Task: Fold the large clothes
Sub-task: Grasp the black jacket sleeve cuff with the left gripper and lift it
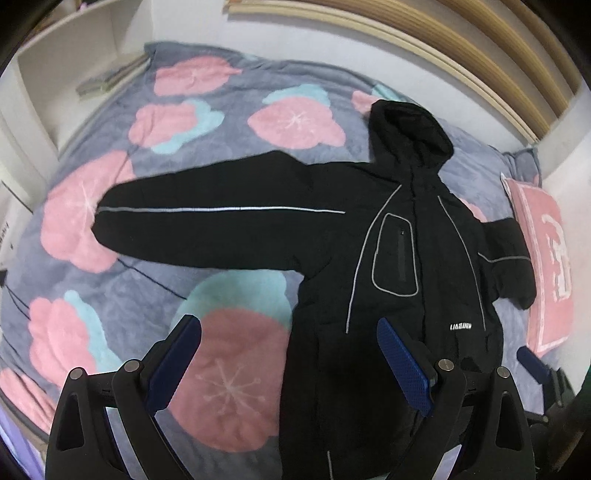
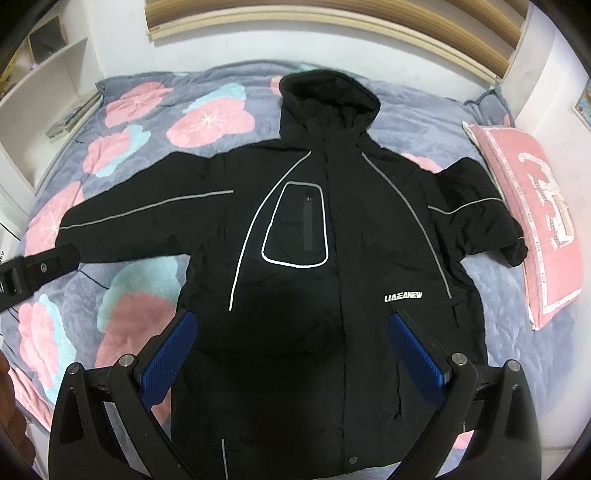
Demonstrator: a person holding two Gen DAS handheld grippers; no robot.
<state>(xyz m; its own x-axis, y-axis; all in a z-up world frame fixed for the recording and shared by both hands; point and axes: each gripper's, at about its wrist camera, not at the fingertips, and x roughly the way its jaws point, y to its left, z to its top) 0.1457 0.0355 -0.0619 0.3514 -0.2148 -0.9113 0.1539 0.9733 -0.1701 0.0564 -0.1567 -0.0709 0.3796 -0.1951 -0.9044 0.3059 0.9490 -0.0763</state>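
A black hooded jacket [image 1: 424, 295] lies front-up on a bed, zipped, with grey piping and a chest pocket. Its one sleeve [image 1: 221, 229] stretches straight out to the left; the other sleeve [image 2: 476, 218] is bent short beside a pillow. My left gripper [image 1: 288, 323] hovers open above the jacket's left side near the armpit, nothing between its blue pads. My right gripper [image 2: 292, 317] hangs open over the jacket [image 2: 332, 206] at its lower front, also holding nothing. A finger of the left gripper [image 2: 55, 258] shows by the long sleeve's cuff.
The bed carries a grey blanket [image 1: 221, 110] with pink and teal flowers. A pink pillow [image 2: 535, 221] lies at the right edge. White shelves [image 2: 44, 92] stand to the left, and a wooden headboard [image 2: 332, 22] runs along the far wall.
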